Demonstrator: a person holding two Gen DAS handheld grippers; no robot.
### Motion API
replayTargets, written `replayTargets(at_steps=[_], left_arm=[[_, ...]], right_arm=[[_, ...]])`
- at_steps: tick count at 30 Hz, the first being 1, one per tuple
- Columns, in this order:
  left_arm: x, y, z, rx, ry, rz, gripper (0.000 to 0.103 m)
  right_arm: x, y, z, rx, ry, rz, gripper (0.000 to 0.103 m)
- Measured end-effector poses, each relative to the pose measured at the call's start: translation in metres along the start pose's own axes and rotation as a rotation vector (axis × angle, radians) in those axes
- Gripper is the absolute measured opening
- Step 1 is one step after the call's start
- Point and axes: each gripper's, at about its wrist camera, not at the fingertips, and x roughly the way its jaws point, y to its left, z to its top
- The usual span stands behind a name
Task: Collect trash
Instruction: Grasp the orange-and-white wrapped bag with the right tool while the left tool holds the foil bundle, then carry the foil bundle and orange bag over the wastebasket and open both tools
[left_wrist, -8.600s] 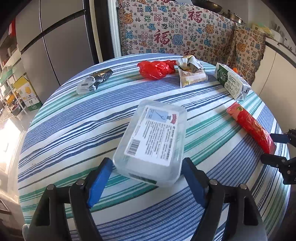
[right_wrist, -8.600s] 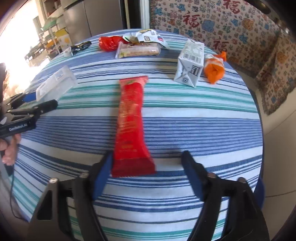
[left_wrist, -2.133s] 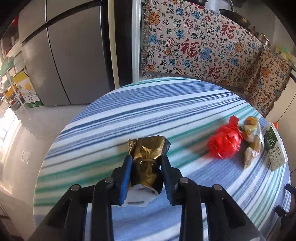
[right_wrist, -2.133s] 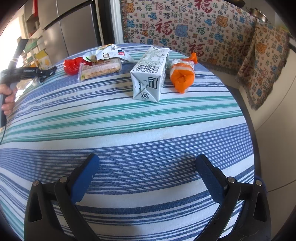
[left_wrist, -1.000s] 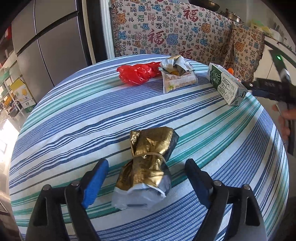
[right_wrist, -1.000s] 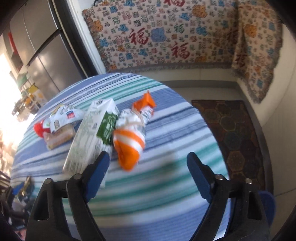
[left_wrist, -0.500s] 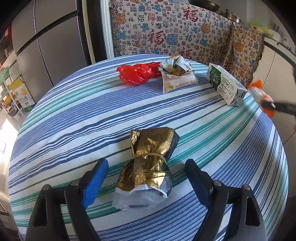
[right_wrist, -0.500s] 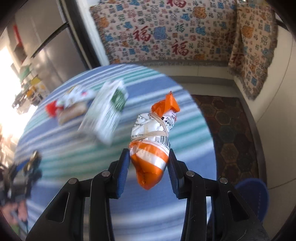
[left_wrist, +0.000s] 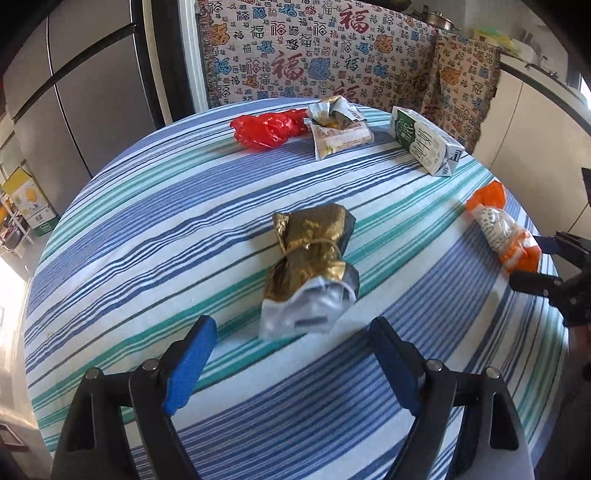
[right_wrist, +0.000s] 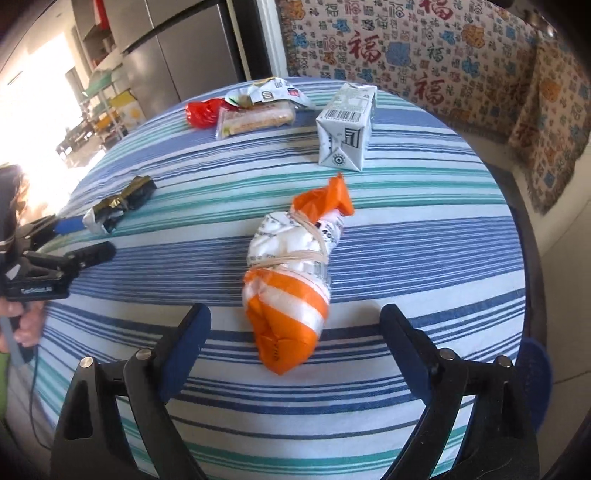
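Note:
A crumpled gold and silver foil wrapper (left_wrist: 310, 262) tied with a rubber band lies on the striped round table (left_wrist: 147, 229), just ahead of my open left gripper (left_wrist: 291, 362). An orange and white bag (right_wrist: 291, 284) bound with rubber bands lies on the table between the open jaws of my right gripper (right_wrist: 295, 343), not gripped. The bag also shows in the left wrist view (left_wrist: 502, 232), and the foil wrapper in the right wrist view (right_wrist: 118, 208). Further back lie a red plastic bag (left_wrist: 266, 127), a snack packet (left_wrist: 340, 129) and a milk carton (left_wrist: 424, 142).
A patterned cloth (left_wrist: 332, 55) covers a sofa behind the table. A steel fridge (left_wrist: 85, 92) stands at the back left. A blue round object (right_wrist: 535, 373) sits on the floor beyond the table's right edge.
My right gripper has set the orange and white bag down on the table and opened. My left gripper stays open behind the foil wrapper, which has not moved.

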Motion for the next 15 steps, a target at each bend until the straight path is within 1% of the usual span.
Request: replayTargets(at_steps=[1, 4, 7, 9, 10, 13, 15], left_arm=[[-0.001, 0.002, 0.0, -0.009, -0.004, -0.016, 0.087], [-0.006, 0.012, 0.004, -0.071, -0.007, -0.113, 0.087], [-0.005, 0.015, 0.016, -0.092, 0.008, -0.145, 0.087], [-0.001, 0.011, 0.025, -0.066, 0.041, -0.164, 0.087], [0.001, 0.009, 0.027, -0.052, 0.056, -0.161, 0.086], [0.01, -0.001, 0.035, 0.009, 0.099, -0.105, 0.085], [0.011, -0.001, 0.038, 0.013, 0.102, -0.09, 0.085]], right_arm=[[-0.001, -0.002, 0.001, 0.009, 0.008, 0.006, 0.093], [-0.007, -0.005, 0.005, 0.016, 0.0, 0.017, 0.093], [-0.014, 0.004, 0.01, -0.02, 0.001, -0.002, 0.093], [-0.013, 0.009, 0.017, -0.03, 0.014, -0.012, 0.093], [-0.012, 0.01, 0.02, -0.031, 0.021, -0.016, 0.092], [-0.005, 0.013, 0.031, -0.041, 0.061, -0.032, 0.089], [0.003, 0.015, 0.037, -0.054, 0.094, -0.046, 0.085]])
